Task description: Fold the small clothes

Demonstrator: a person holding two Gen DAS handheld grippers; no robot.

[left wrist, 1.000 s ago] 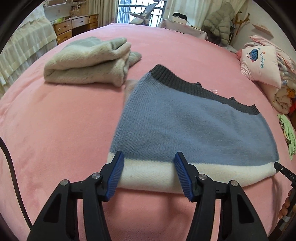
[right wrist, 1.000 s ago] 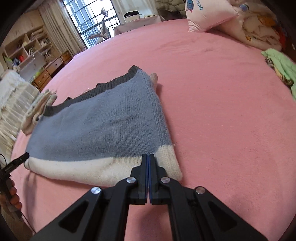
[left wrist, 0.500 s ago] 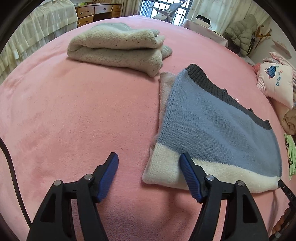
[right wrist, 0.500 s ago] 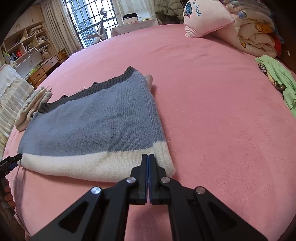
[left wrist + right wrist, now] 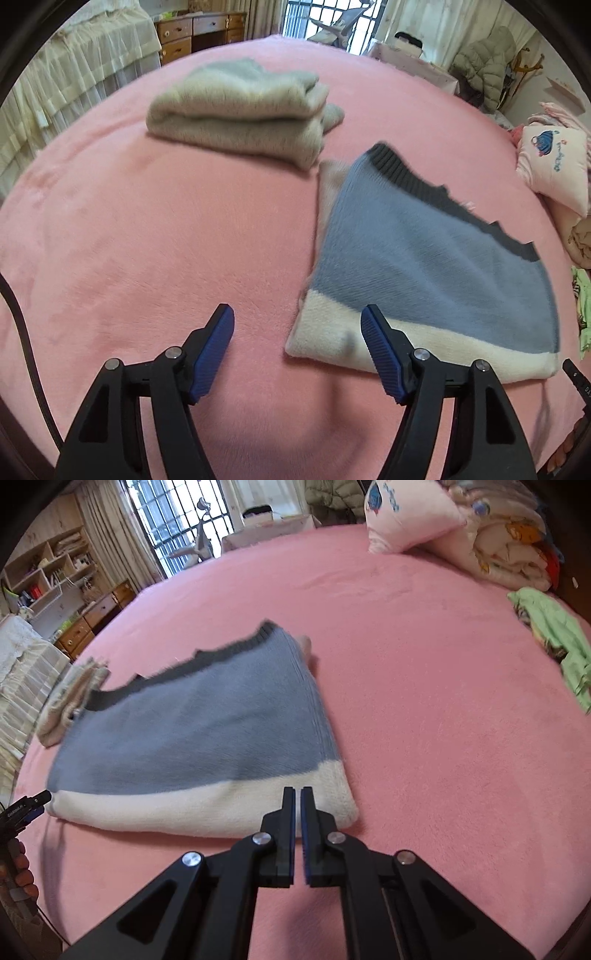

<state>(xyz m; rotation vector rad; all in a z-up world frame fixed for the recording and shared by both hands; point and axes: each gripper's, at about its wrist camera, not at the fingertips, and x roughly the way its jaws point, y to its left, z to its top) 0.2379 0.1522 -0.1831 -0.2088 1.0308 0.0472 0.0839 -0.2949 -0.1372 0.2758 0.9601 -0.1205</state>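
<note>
A small knit sweater (image 5: 424,258), blue with a cream band and a dark grey rib, lies folded flat on the pink bed (image 5: 147,240). It also shows in the right wrist view (image 5: 199,738). My left gripper (image 5: 297,325) is open and empty, just in front of the sweater's near left corner. My right gripper (image 5: 298,794) has a thin gap between its pads and holds nothing; it sits at the sweater's cream edge near the right corner.
A folded beige fleece garment (image 5: 240,107) lies beyond the sweater on the left. Pillows and folded bedding (image 5: 461,535) are stacked at the far right, with a green cloth (image 5: 554,642) near the bed's edge. A dresser (image 5: 199,33) stands past the bed.
My left gripper has moved left, from straddling the cream edge to the sweater's left corner. My right gripper has parted slightly and drawn back a little. The sweater stays flat.
</note>
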